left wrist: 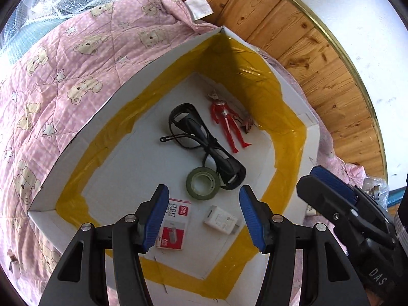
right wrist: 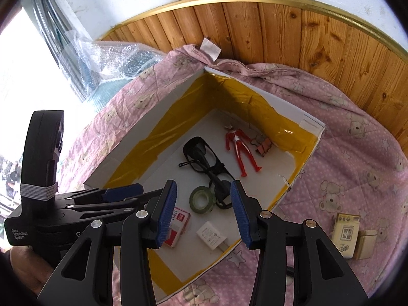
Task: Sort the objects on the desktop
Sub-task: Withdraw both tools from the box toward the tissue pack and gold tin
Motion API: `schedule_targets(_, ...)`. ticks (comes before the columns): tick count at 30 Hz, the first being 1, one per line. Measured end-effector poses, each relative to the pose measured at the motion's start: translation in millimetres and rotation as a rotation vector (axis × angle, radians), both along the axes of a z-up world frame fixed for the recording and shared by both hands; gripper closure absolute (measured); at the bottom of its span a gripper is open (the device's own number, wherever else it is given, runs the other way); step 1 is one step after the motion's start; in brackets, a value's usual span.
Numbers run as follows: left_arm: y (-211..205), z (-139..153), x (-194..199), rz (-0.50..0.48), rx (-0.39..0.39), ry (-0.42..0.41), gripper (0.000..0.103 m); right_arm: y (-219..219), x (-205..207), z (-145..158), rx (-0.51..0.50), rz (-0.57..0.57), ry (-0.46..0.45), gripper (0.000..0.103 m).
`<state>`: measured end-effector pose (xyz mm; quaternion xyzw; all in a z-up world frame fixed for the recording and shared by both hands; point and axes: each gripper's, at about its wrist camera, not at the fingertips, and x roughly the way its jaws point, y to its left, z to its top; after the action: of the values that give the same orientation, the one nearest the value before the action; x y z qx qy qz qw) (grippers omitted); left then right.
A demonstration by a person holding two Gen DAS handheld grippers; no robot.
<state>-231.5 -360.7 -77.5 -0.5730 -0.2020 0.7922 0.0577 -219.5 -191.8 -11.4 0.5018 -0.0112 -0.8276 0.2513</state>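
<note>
Tape roll in box, beyond empty spread left gripper.

In the white cardboard box I counted one red toy figure, one pair of black glasses, one green tape roll, one white charger, one red-and-white staple box; outside, two tissue packets.

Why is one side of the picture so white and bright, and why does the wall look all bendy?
In the right wrist view, daylight from the window washes the left side white; the fisheye lens bends the wooden wall panelling into a curve. In the left wrist view, the yellow tape lining the white cardboard box shows shiny glare.
</note>
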Motion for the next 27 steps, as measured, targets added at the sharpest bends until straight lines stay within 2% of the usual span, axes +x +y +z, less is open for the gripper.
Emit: schedule_targets(27, 15, 45, 39, -0.016, 0.006, 0.063, 0.043, 17, 46, 39, -0.019, -0.021, 0.056, 0.056)
